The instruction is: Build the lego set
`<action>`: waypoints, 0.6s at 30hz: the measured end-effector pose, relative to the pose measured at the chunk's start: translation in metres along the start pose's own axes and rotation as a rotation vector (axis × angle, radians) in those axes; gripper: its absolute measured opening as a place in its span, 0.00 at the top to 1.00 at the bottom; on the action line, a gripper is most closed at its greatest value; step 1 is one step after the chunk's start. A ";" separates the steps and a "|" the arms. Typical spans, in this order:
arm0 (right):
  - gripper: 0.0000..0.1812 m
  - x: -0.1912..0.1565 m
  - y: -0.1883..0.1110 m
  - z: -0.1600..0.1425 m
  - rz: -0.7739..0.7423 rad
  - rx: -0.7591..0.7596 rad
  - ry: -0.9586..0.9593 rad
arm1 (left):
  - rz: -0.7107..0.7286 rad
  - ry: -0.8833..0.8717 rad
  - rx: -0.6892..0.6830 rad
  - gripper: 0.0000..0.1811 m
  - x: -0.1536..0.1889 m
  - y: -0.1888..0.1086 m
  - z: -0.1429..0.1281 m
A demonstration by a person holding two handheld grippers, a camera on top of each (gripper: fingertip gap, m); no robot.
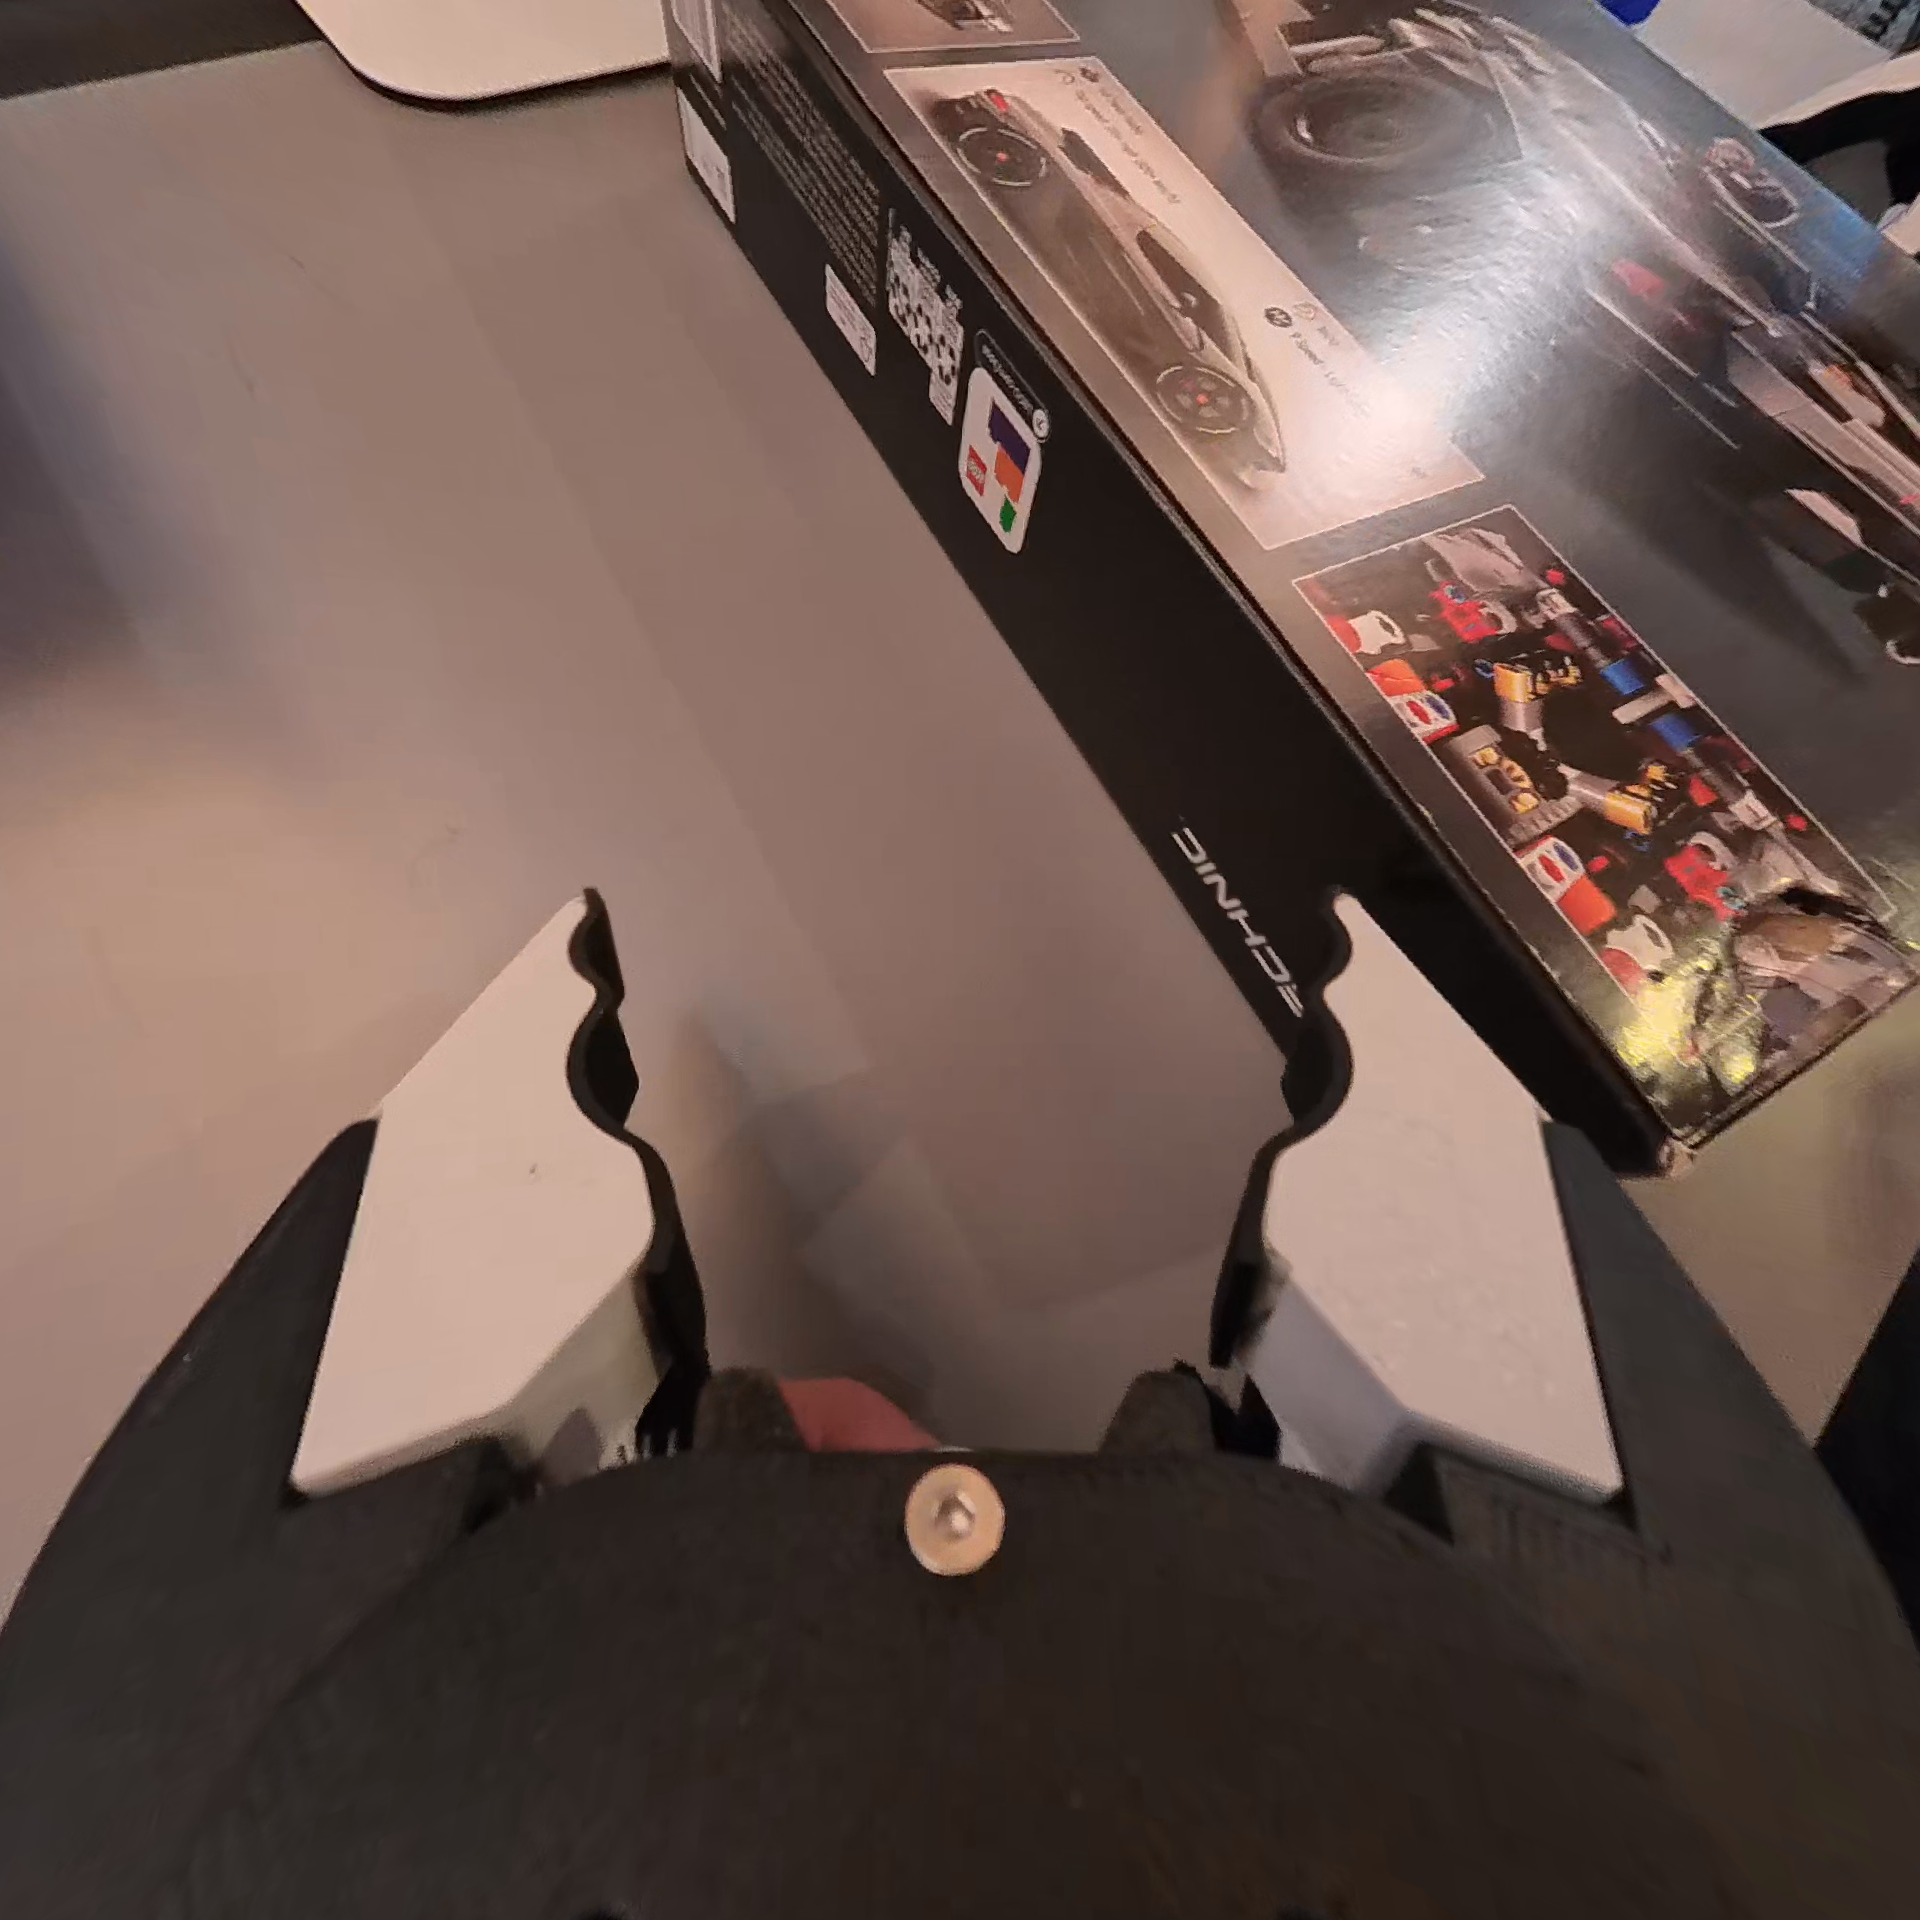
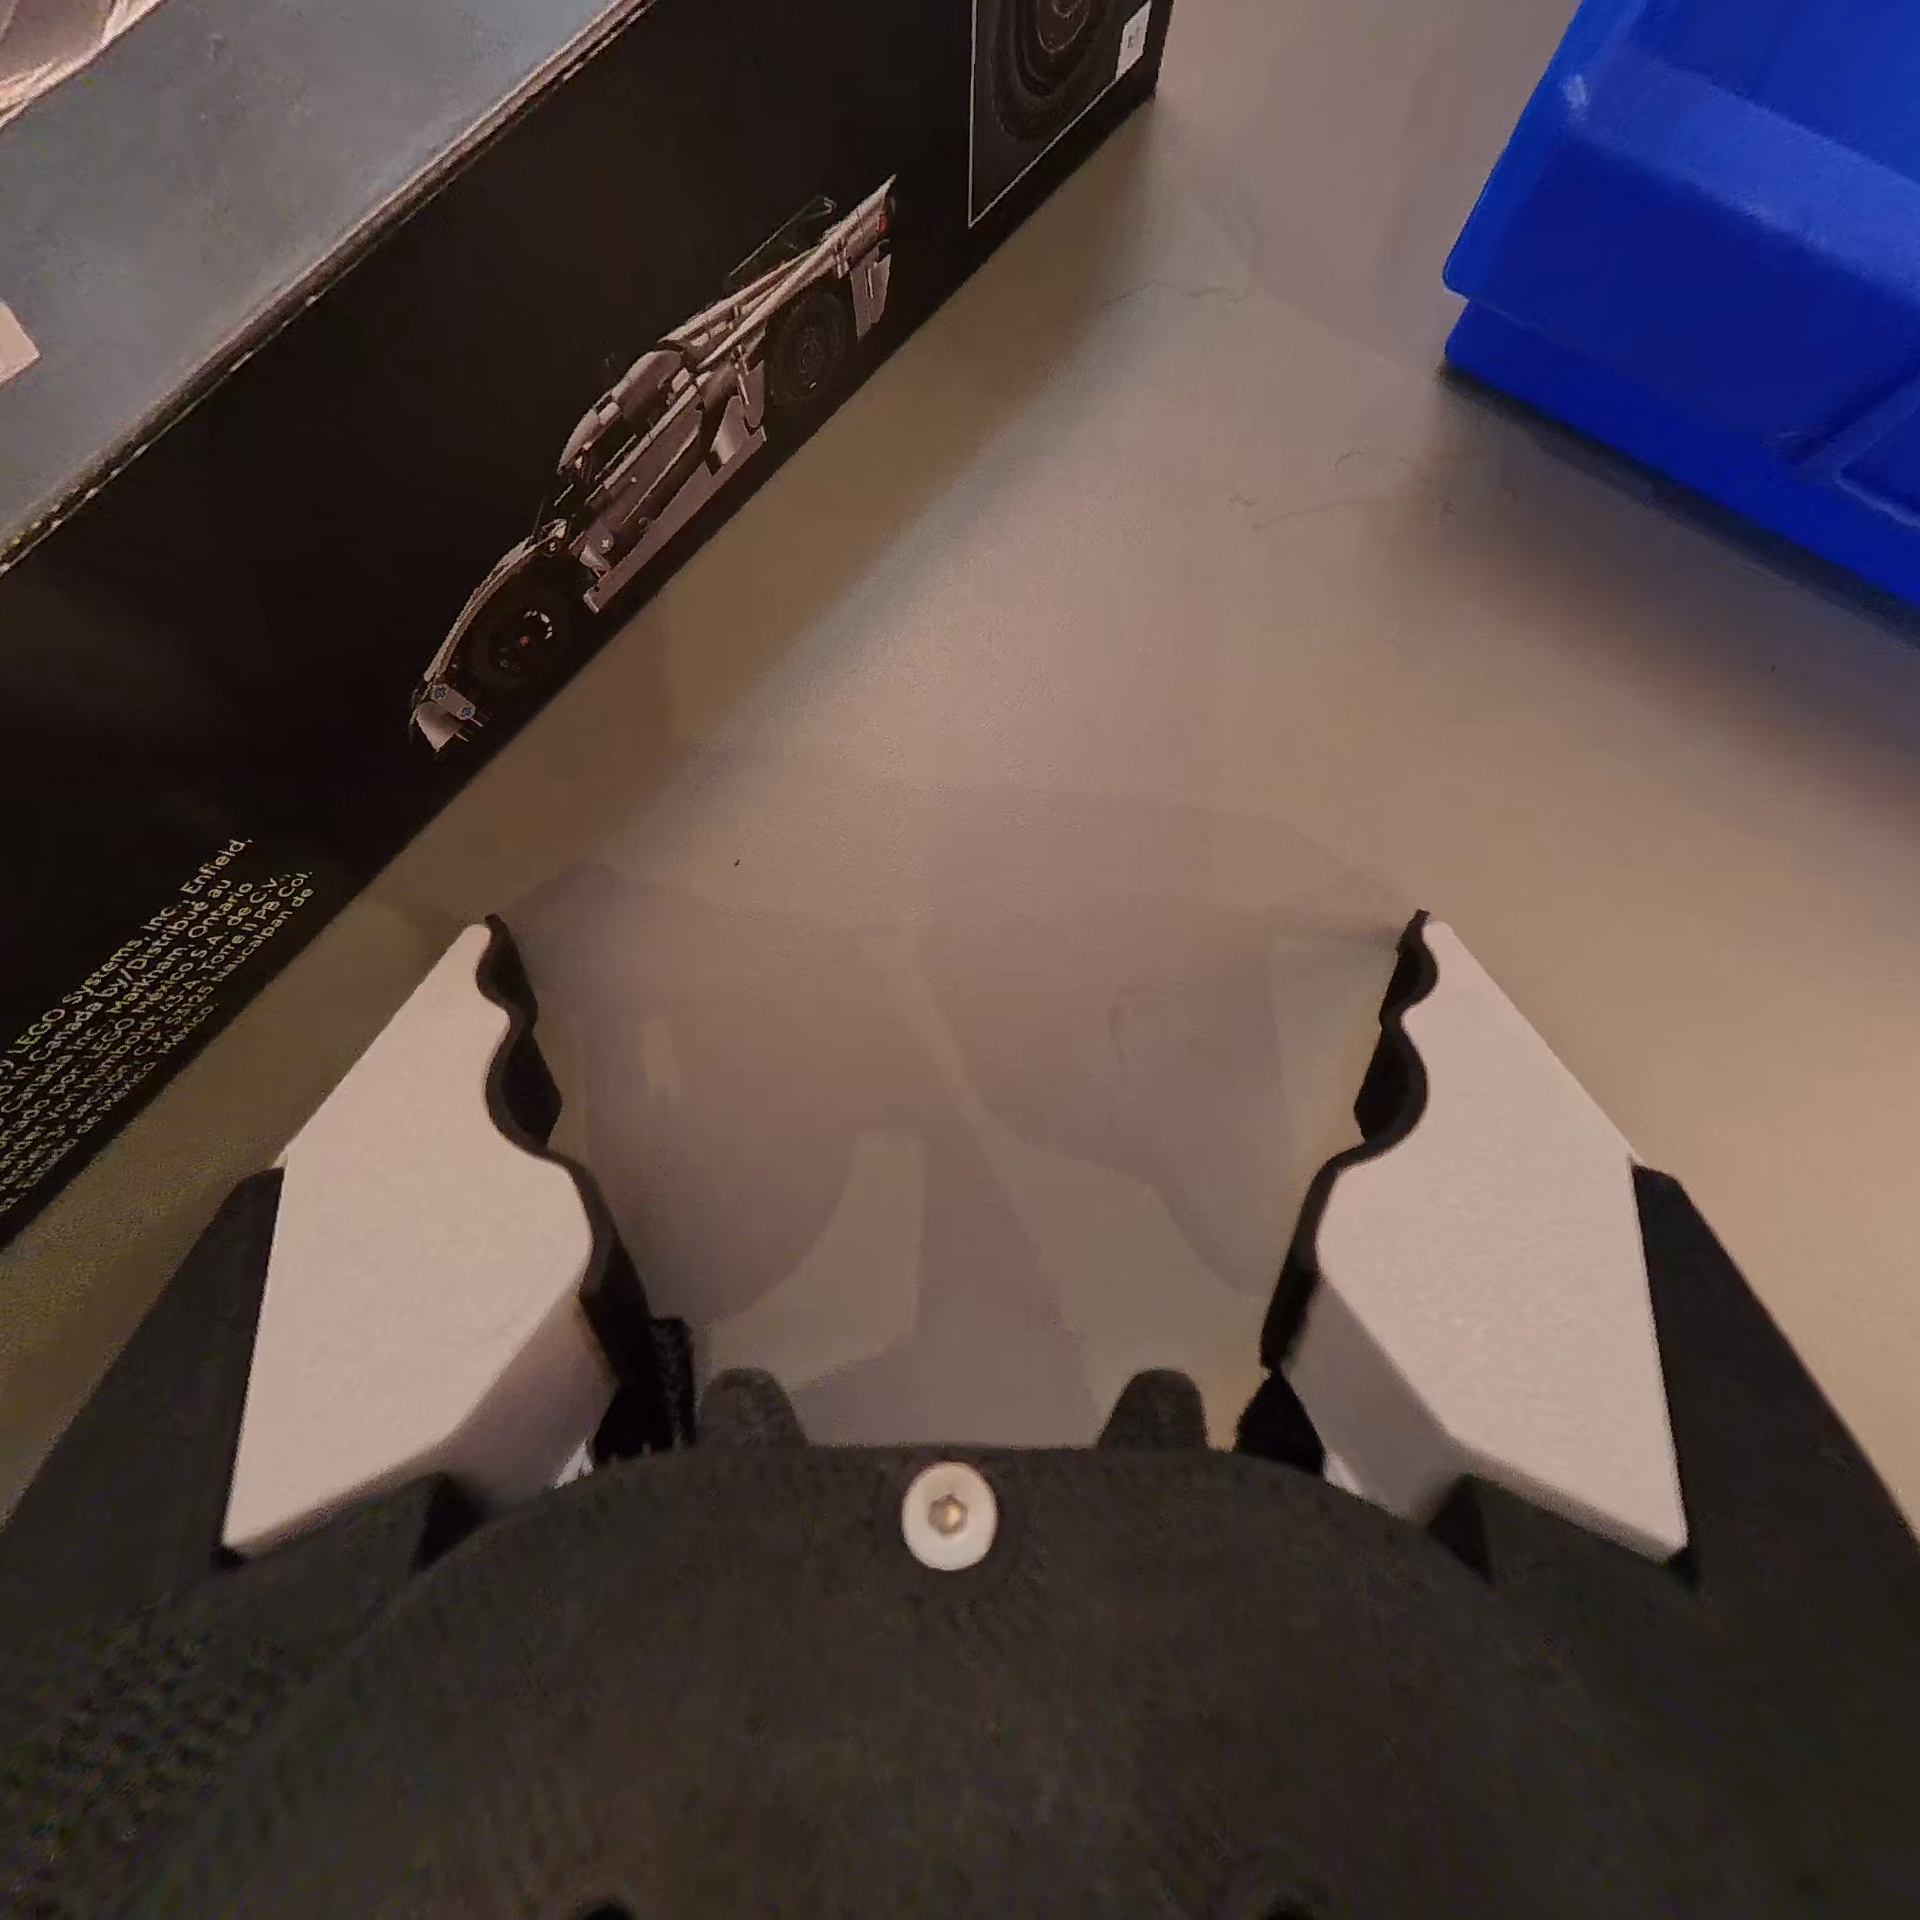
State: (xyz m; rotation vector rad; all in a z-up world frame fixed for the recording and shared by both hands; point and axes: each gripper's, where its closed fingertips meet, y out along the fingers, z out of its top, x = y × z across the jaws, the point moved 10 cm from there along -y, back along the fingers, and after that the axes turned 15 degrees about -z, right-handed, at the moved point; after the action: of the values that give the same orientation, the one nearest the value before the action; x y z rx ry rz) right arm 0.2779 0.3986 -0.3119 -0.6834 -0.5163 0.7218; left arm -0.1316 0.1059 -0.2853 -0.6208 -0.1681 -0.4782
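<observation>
Grey desk (image 1: 416, 623). Black lego set box (image 1: 1195, 644) lies flat, at 1 o'clock of left tool (image 1: 966, 914), 10 o'clock of right tool (image 2: 956, 925). Blue bin (image 2: 1704, 312) at 2 o'clock. Both tools spread wide, empty.

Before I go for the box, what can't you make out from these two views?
- Box flaps or seals: its ends run off both views.
- Blue bin contents: right wrist view cuts it at the edge.
- White sheet: top edge of left wrist view cuts it.
</observation>
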 end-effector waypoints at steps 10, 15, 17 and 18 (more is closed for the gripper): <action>0.17 0.005 0.006 0.006 0.045 0.015 -0.046 | 0.019 -0.009 -0.002 0.30 -0.010 0.010 0.008; 0.19 0.007 0.007 0.007 0.025 0.018 -0.021 | 0.019 -0.004 -0.003 0.30 -0.009 0.012 0.006; 0.18 0.005 0.007 0.007 0.020 0.014 -0.018 | 0.016 -0.005 -0.004 0.31 -0.009 0.014 0.003; 0.17 0.005 0.007 0.007 0.023 0.012 -0.020 | 0.013 -0.010 -0.002 0.31 -0.009 0.015 0.002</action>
State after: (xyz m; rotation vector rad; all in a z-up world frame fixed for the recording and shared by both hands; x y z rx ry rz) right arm 0.2735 0.4090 -0.3117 -0.6725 -0.5224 0.7536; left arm -0.1328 0.1211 -0.2937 -0.6258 -0.1735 -0.4630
